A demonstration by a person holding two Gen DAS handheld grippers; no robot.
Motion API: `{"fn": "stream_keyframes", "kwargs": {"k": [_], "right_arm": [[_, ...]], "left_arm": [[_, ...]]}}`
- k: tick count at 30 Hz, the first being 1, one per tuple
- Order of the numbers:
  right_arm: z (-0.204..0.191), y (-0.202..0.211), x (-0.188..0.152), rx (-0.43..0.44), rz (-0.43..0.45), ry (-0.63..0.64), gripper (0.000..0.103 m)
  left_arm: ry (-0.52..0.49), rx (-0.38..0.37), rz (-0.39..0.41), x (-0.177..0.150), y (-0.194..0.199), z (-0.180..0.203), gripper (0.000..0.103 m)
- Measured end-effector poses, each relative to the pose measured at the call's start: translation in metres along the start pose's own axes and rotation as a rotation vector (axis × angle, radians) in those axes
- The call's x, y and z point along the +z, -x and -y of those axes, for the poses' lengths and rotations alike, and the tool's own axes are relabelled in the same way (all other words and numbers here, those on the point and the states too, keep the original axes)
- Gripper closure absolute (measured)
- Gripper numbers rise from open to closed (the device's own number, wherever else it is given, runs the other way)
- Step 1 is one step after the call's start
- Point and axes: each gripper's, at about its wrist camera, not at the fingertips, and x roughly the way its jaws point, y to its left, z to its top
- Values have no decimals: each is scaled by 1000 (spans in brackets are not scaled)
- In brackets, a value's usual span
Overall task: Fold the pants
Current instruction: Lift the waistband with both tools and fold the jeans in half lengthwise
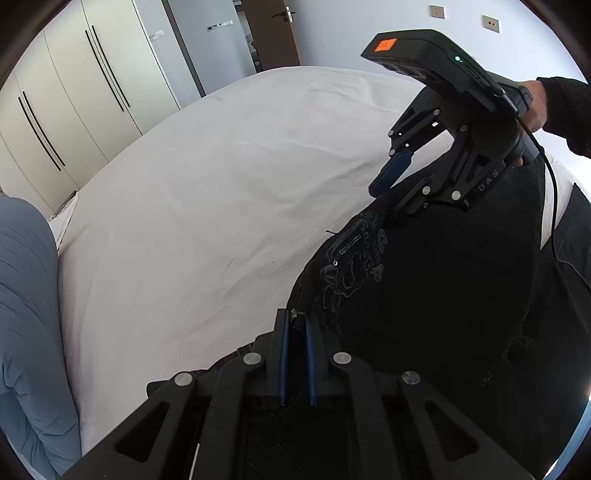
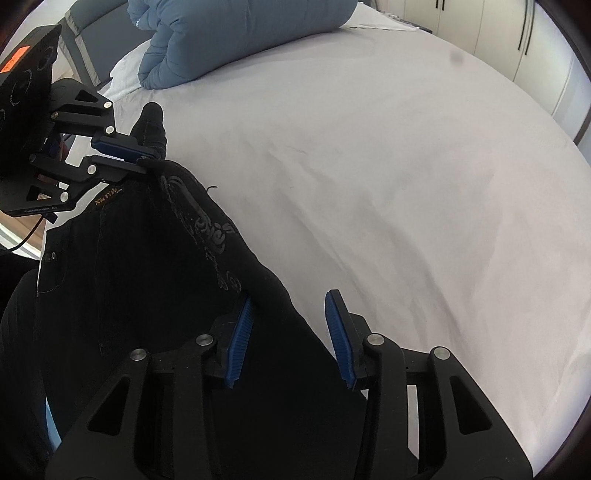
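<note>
With the left gripper (image 1: 295, 354) pinching an edge of the black printed cotton pants (image 1: 424, 295) over the white bedsheet (image 1: 203, 203), the half-open right gripper (image 2: 291, 332) is straddling the fabric unclamped and needing a firm bite before spreading.

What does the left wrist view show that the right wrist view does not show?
Only the left wrist view shows a dark door, two wall sockets and the person's hand in a dark sleeve holding the right gripper.

Only the right wrist view shows the blue duvet in full, bundled at the bed's far end.

Both show the black pants with their pale printed pattern, the white sheet, the cream wardrobe, and the left gripper shut on the pants' edge.
</note>
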Motion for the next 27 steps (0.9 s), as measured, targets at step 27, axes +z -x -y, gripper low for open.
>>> {"fn": "stream_keyframes", "kwargs": {"k": [27], "right_arm": [[-191, 52, -37, -59, 77, 151, 100]], "left_arm": [[85, 25, -13, -71, 70, 32, 95]]}}
